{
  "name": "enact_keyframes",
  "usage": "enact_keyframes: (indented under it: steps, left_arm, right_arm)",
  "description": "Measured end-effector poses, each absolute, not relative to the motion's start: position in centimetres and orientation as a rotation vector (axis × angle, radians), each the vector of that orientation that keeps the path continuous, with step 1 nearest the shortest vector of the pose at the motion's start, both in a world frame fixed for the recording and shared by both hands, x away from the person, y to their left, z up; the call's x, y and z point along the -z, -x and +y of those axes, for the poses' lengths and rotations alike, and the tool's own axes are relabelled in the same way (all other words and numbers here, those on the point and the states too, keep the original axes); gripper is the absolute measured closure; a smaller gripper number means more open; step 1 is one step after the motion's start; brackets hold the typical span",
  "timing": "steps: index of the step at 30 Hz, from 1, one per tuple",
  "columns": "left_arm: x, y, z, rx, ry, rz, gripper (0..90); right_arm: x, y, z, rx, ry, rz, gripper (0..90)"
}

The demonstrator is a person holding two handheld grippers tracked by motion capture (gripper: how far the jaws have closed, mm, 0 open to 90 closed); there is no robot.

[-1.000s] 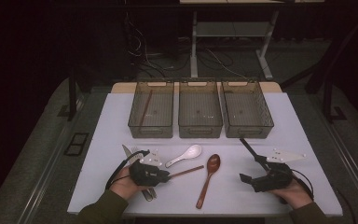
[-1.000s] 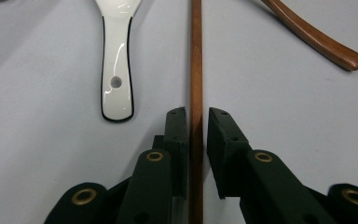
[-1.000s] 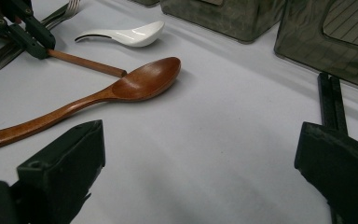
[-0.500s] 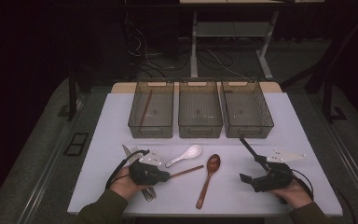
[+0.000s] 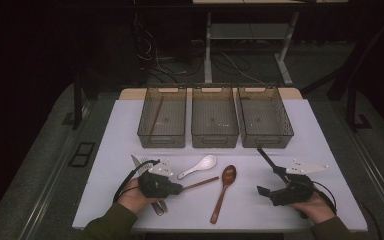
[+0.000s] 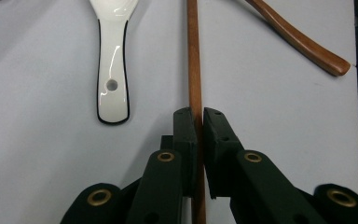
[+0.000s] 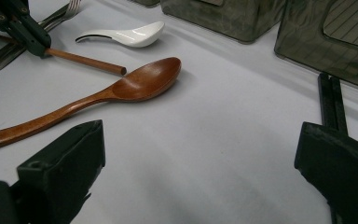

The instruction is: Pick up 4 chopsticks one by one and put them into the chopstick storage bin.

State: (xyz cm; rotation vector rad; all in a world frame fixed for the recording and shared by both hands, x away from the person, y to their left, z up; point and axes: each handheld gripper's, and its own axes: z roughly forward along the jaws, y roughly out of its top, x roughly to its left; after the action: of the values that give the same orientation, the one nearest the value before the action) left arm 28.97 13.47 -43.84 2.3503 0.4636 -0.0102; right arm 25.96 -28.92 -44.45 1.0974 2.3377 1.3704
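Your left claw (image 6: 199, 122) is pinching a thin brown wooden chopstick (image 6: 194, 56) that lies flat on the white bench (image 5: 305, 130), near its front left; the jaws have just been closing onto it. Just beside the stick lies a glossy white ceramic soup spoon (image 6: 113, 70), and on its other side a long brown wooden spoon (image 5: 224, 192). A metal fork and knife (image 5: 139, 162) lie under your left hand. Your right claw (image 7: 196, 168) rests near the front right with its jaws spread wide, holding nothing. Three smoky clear plastic bins (image 5: 215, 117) stand in a row at the back; the left one holds another thin brown stick (image 5: 155, 117).
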Motion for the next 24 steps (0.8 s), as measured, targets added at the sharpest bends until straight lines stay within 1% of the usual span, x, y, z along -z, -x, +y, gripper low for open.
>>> enact_keyframes:
  steps: [7,13,24]
  left_arm:
    - [43.2,-28.8,13.7,0.016,-2.32,0.479,83.5]
    - [42.8,-29.0,13.9,0.049,-2.282,0.517,83.5]
    - [41.7,-29.0,14.0,0.04,-2.241,0.528,83.5]
  right_arm:
    - [44.4,-25.9,-28.9,-1.37,-1.096,2.339,1.6]
    - [44.5,-25.9,-28.9,-1.37,-1.097,2.34,1.6]
    - [44.5,-25.9,-28.9,-1.367,-1.099,2.342,1.6]
